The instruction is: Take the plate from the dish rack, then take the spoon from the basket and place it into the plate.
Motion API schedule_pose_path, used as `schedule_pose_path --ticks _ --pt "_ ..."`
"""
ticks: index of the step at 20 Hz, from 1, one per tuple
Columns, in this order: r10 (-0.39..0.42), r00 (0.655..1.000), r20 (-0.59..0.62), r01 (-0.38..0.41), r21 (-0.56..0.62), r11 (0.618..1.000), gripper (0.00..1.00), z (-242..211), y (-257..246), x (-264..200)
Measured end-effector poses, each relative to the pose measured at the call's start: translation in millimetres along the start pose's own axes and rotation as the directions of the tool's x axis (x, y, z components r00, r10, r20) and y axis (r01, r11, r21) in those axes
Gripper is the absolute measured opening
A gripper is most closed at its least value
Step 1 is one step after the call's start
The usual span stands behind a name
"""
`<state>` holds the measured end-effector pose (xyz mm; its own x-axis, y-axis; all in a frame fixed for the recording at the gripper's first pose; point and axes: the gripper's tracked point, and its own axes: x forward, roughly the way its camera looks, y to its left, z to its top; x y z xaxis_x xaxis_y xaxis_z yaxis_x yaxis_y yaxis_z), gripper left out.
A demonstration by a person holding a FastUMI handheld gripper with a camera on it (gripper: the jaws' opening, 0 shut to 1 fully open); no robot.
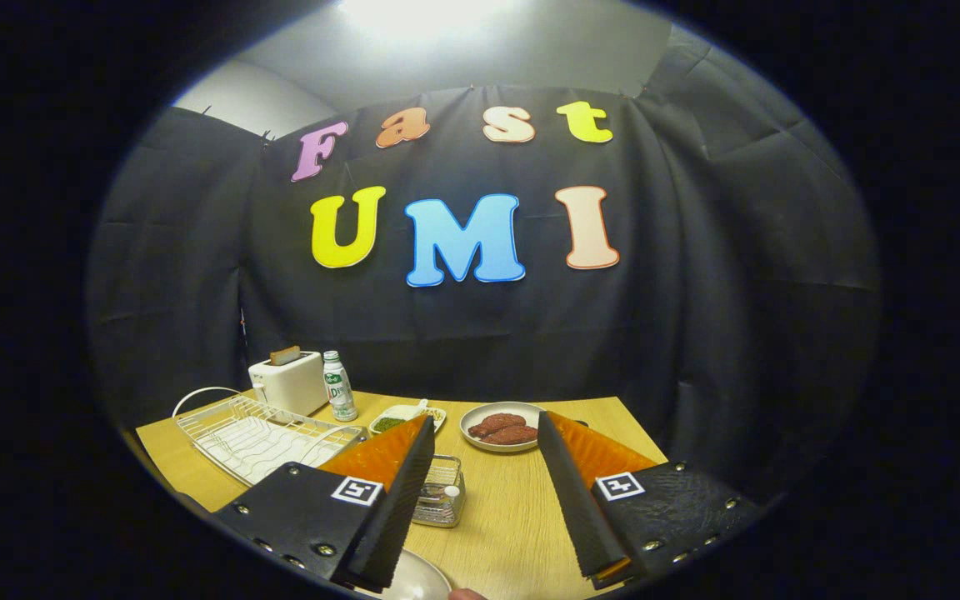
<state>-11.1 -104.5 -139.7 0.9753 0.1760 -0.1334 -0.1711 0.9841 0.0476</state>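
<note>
one view to go through, the one along my own fingers, and i take the wire basket (pixel 438 492) as my landmark throughout. my gripper (pixel 484 500) hangs above the table (pixel 513 517) with its jaws spread wide and nothing between them; the basket sits just inside my left finger, partly hidden by it, and a small pale knob shows at its near side, which i judge to be the spoon's (pixel 450 492) handle end, though it is too small to be sure. nearer to me than the basket, under my left finger, lies the curved rim of a pale plate (pixel 417 579) flat on the table, with what looks like a fingertip (pixel 467 594) just beside it. beyond the basket and to its left the dish rack (pixel 259 433) stands with no plate that i can see in it. so i judge the first part done: the plate is out of the rack and set down. the spoon seems not yet lifted, so the grasp, the carry and the placing into the plate are left. beyond the basket too are a toaster (pixel 288 382), a bottle (pixel 337 385), a dish of greens (pixel 405 417) and a plate with meat (pixel 503 427), none of them mine to touch.
</note>
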Motion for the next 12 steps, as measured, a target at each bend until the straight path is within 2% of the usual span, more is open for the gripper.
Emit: schedule_pose_path --ticks 8,12 --pt "0.015 1.0 0.017 -0.014 -0.034 0.999 0.78 -61 16 55" --pt "0.016 1.0 0.007 -0.016 -0.009 1.0 0.76 -84 16 88"
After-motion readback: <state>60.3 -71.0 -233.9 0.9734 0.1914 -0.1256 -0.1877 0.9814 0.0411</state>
